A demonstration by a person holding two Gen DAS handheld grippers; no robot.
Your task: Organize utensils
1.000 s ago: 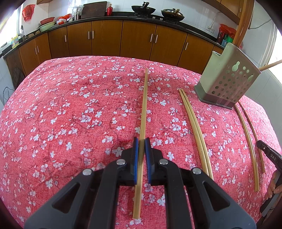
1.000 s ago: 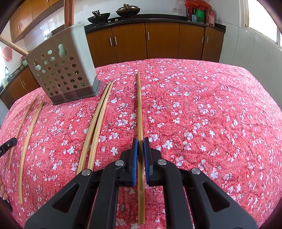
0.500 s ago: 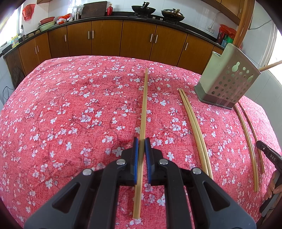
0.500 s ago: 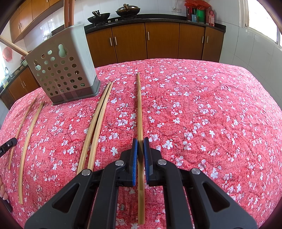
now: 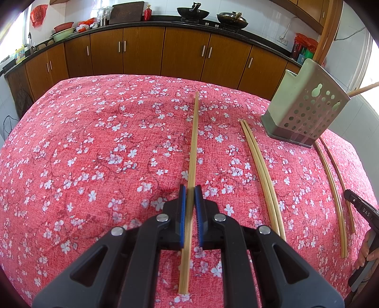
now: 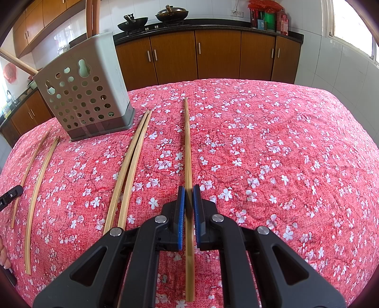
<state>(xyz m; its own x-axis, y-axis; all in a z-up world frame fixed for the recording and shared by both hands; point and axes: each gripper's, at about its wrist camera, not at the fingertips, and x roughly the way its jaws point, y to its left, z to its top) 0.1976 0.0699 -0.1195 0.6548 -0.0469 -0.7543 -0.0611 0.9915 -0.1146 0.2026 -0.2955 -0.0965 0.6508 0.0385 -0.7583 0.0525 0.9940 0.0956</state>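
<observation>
My left gripper (image 5: 190, 189) is shut on a long bamboo chopstick (image 5: 193, 142) that points away over the red floral tablecloth. My right gripper (image 6: 188, 189) is shut on another bamboo chopstick (image 6: 187, 142) in the same way. A perforated grey utensil holder (image 5: 305, 106) stands at the back right in the left wrist view and at the back left in the right wrist view (image 6: 87, 92), with wooden handles sticking out. A pair of chopsticks (image 5: 260, 165) lies beside it, also in the right wrist view (image 6: 130, 165). Two more curved sticks (image 5: 331, 180) lie farther out, also in the right wrist view (image 6: 40, 175).
The table is covered by a red cloth with white blossoms (image 5: 94, 154). Brown kitchen cabinets (image 5: 142, 54) and a counter with woks (image 5: 193, 11) run behind it. The other gripper's tip shows at the right edge of the left wrist view (image 5: 360, 208) and the left edge of the right wrist view (image 6: 9, 195).
</observation>
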